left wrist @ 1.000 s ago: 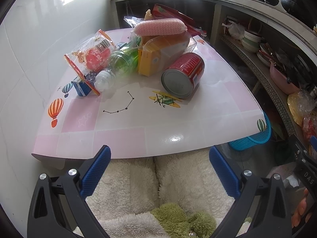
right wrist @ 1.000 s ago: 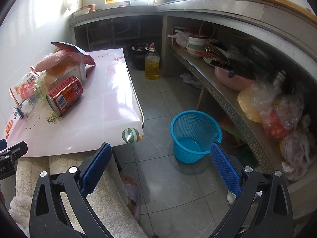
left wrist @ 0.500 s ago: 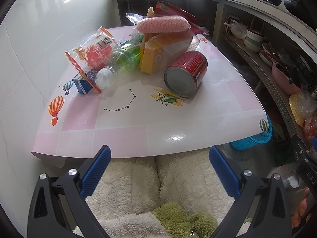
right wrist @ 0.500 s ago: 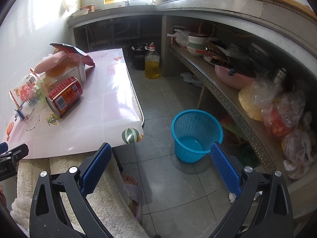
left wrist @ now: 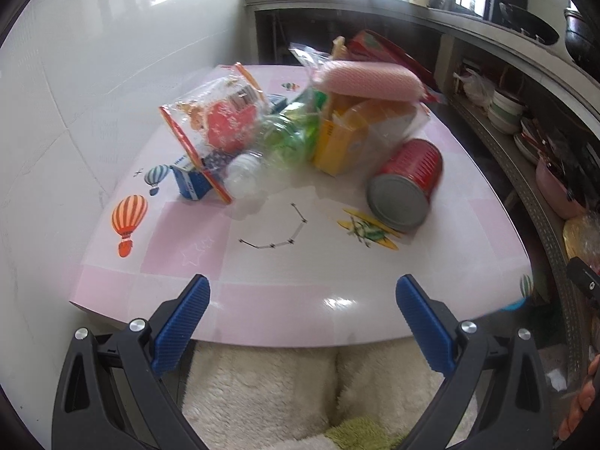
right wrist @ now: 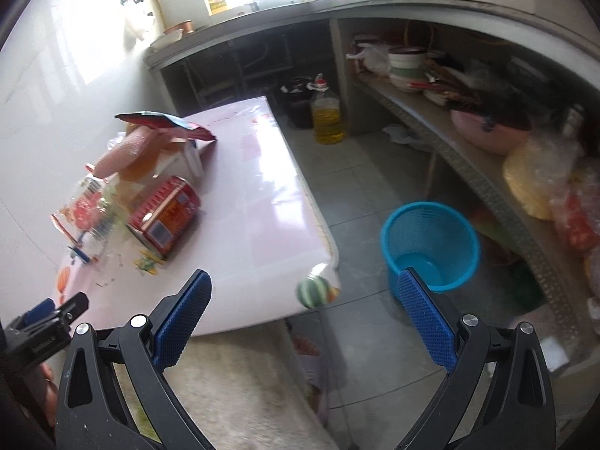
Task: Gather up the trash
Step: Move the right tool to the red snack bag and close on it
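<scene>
A heap of trash lies on the pink table (left wrist: 300, 300): a red can (left wrist: 407, 183) on its side, a yellow carton (left wrist: 352, 138), a pink foam roll (left wrist: 369, 80), a clear green-tinted bottle (left wrist: 273, 146), a clear snack bag (left wrist: 217, 123) and a small blue box (left wrist: 191, 183). My left gripper (left wrist: 302, 322) is open at the table's near edge, well short of the heap. My right gripper (right wrist: 303, 318) is open too, near the table's front right corner. The red can (right wrist: 165, 215) lies left of it, and a blue mesh basket (right wrist: 431, 245) stands on the floor to its right.
A white tiled wall (left wrist: 56, 112) borders the table's left side. Concrete counters and shelves (right wrist: 468, 120) crowded with bowls and bags run along the right. An oil bottle (right wrist: 328, 112) stands on the floor behind the table. A fluffy white cover (left wrist: 262, 390) lies below the table's edge.
Both grippers have moved forward and risen toward the table; the heap looms larger in the left wrist view. The right wrist view has swung left over the table's corner. Nothing was picked up.
</scene>
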{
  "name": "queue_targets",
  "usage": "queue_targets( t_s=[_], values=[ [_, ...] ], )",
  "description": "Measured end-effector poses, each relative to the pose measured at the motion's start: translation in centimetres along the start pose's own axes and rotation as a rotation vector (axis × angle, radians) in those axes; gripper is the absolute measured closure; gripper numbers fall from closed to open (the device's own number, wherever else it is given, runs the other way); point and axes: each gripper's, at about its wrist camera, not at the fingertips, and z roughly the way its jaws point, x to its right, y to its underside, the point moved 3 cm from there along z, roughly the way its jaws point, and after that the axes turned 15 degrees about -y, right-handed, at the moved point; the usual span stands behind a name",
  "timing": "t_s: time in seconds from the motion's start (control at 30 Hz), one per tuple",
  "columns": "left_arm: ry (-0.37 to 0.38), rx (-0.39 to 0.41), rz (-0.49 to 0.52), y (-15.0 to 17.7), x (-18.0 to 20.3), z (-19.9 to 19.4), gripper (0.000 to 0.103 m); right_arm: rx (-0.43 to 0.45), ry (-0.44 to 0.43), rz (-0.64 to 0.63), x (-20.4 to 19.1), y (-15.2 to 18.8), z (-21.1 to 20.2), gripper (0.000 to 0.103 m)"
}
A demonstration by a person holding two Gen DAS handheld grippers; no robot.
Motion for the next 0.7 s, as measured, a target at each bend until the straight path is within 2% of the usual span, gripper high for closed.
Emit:
queue_targets(
  t_s=[0.17, 0.27, 0.43, 0.6, 0.7],
  values=[
    [0.007, -0.026, -0.043, -1.2, -1.8, 1.2, 0.006, -0.054, -0.154, 0.055, -2.4, -2.3, 3.0, 0.008],
    [0.021, -0.015, -0.053, -2.6, -3.0, 1.4, 0.006, -0.071, -0.199, 0.059, -3.7, -3.6, 4.2, 0.008],
    [0.024, 0.062, -0.091, -5.4, -5.3, 1.4, 0.006, -0.073, -0.249, 0.046, -5.0, -6.3, 5.2, 0.008],
    [0.135, 0.144, -0.137, -7.9, -7.8, 1.9, 0.006, -0.088, -0.272, 0.038, -4.7, -7.9, 6.2, 0.008],
    [0.165, 0.221, -0.187, -9.4, -9.3, 1.9, 0.006, -0.094, -0.286, 0.041, -4.6, -8.9, 6.7, 0.008]
  ],
)
